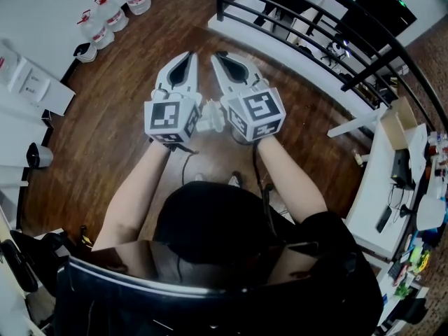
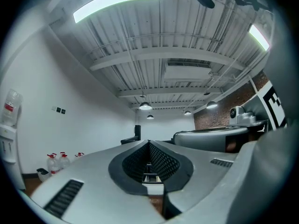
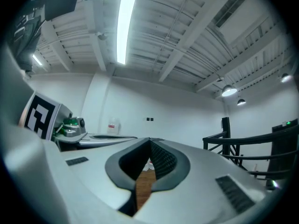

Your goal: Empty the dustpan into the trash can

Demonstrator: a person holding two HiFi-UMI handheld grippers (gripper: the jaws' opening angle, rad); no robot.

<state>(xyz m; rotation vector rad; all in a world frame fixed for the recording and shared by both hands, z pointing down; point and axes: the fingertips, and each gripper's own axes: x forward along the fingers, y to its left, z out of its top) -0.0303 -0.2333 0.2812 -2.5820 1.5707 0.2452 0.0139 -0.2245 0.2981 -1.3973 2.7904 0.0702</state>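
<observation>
Seemingly at rest, the left gripper [image 1: 186, 56] and right gripper [image 1: 221, 56] are held level and side by side at twelve o'clock above the wood floor [image 1: 105, 131]. Each has its jaws pressed together on nothing, likely a neutral pose between steps. Neither dustpan nor trash can shows in any view, though a small dark tub [image 1: 85, 51] at ten o'clock may be a bin. Counted: two grippers, three water bottles [image 1: 112, 14] at eleven o'clock.

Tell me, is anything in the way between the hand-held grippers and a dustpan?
No dustpan or trash can shows clearly in any view, so I cannot tell. The left hand-held gripper and right hand-held gripper are shut and empty, held side by side above the wooden floor.
</observation>
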